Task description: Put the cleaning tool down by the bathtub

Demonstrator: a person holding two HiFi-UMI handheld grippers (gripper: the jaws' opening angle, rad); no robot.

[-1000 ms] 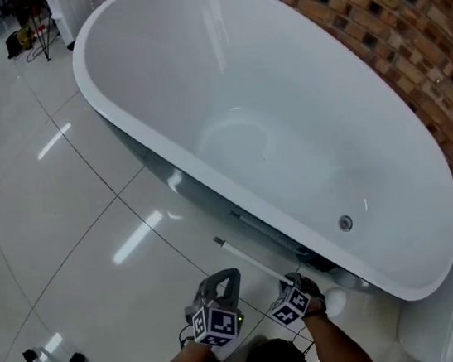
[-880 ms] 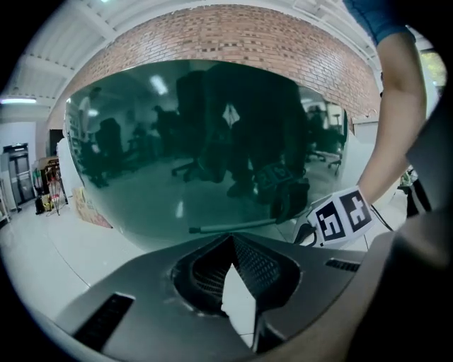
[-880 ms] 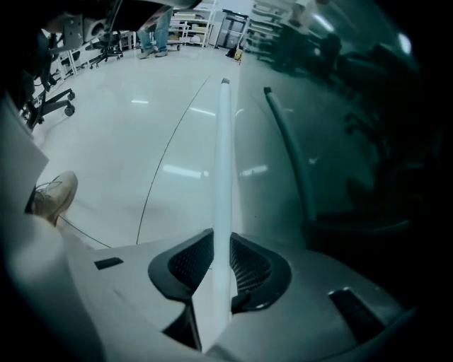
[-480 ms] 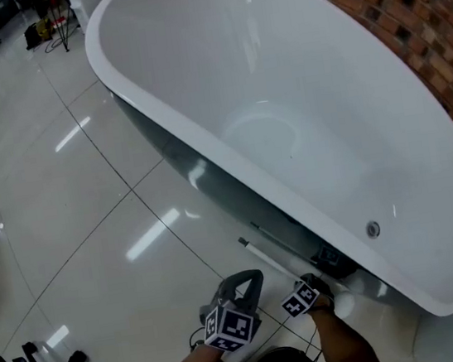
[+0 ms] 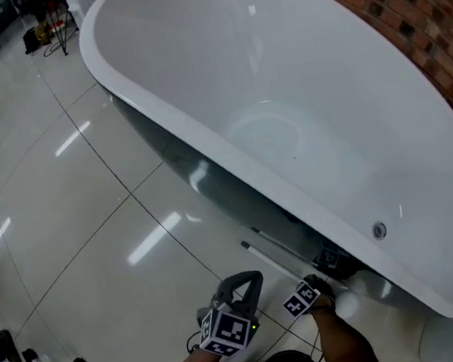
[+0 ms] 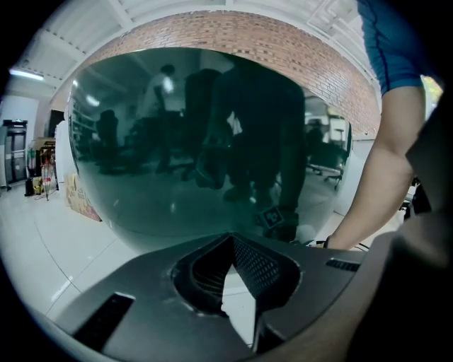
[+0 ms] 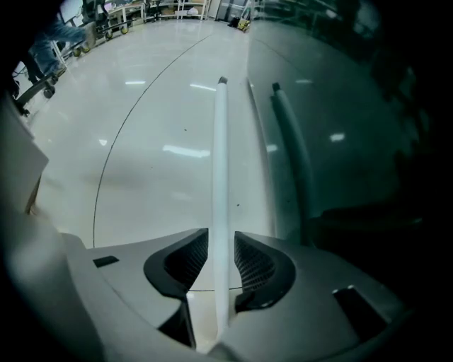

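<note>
The glossy tiled floor (image 5: 76, 239) took up the left of my head view, and the big white bathtub (image 5: 283, 109) ran across it on a slant, its outer side dark and mirror-like. A brick wall (image 5: 402, 1) stood just behind the tub at the upper right.

The cleaning tool (image 7: 219, 177) was a long white pole. It ran low over the floor just beside the tub's dark side and parallel to it, with its far end pointing away from me. I could not tell whether the pole touched the tiles.

The right gripper (image 7: 221, 258) sat down at the tub's near end with the pole running between its fingers (image 7: 251, 265). They were spreading open, and a thin gap showed on each side of the pole.

The left gripper (image 6: 232, 244) hung near it to the left. Its fingers were pressed together at the tips, pinching nothing.
</note>
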